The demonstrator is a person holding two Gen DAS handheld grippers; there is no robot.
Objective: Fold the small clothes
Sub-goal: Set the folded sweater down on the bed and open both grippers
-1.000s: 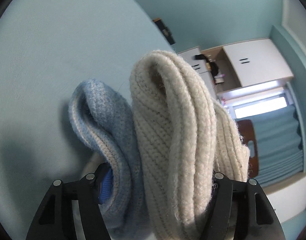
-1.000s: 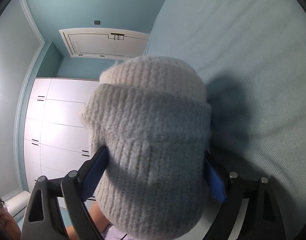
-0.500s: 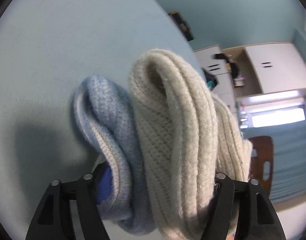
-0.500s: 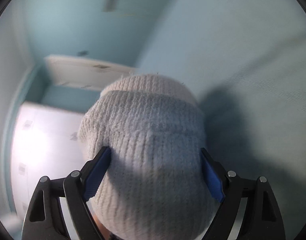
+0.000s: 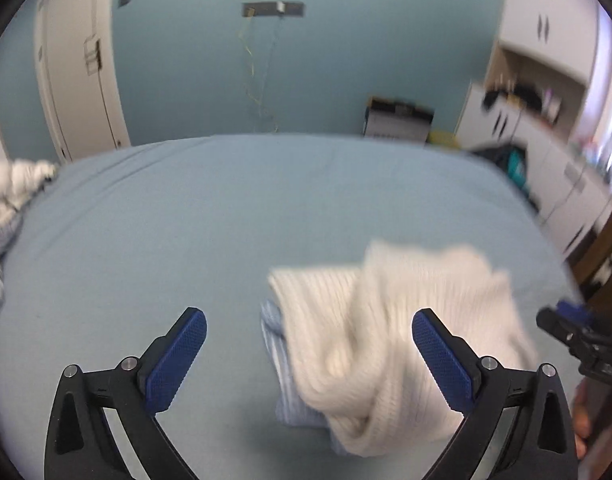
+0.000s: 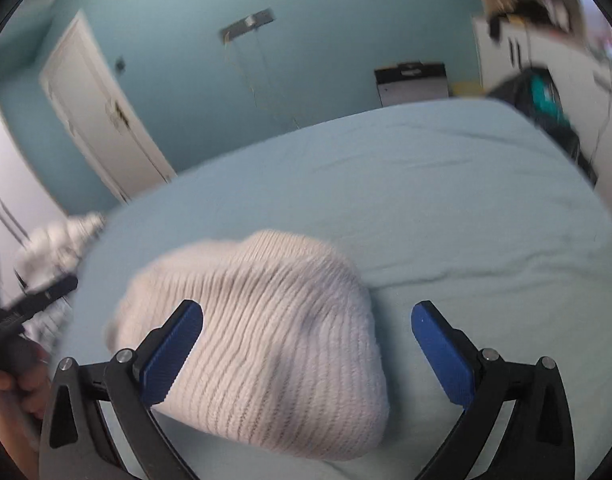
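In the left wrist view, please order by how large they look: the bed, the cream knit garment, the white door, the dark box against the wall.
1. Bed, largest by far.
2. Cream knit garment, though nearness enlarges it.
3. White door.
4. Dark box, smallest, but farthest away.

knit garments: 2, cream (image 5: 402, 320) and blue (image 5: 275, 340) | tongs: 2 (image 5: 310, 356) (image 6: 308, 352) | pile of laundry: 1, blurred, perhaps more (image 5: 9, 196)

My tongs' pads (image 5: 177, 356) are bright blue on black frames. The ribbed knit (image 6: 273, 344) is cream, one blue-striped layer (image 5: 279, 364) under it, on a pale blue sheet (image 5: 185, 220); lower right, more blue pads (image 6: 442, 352).
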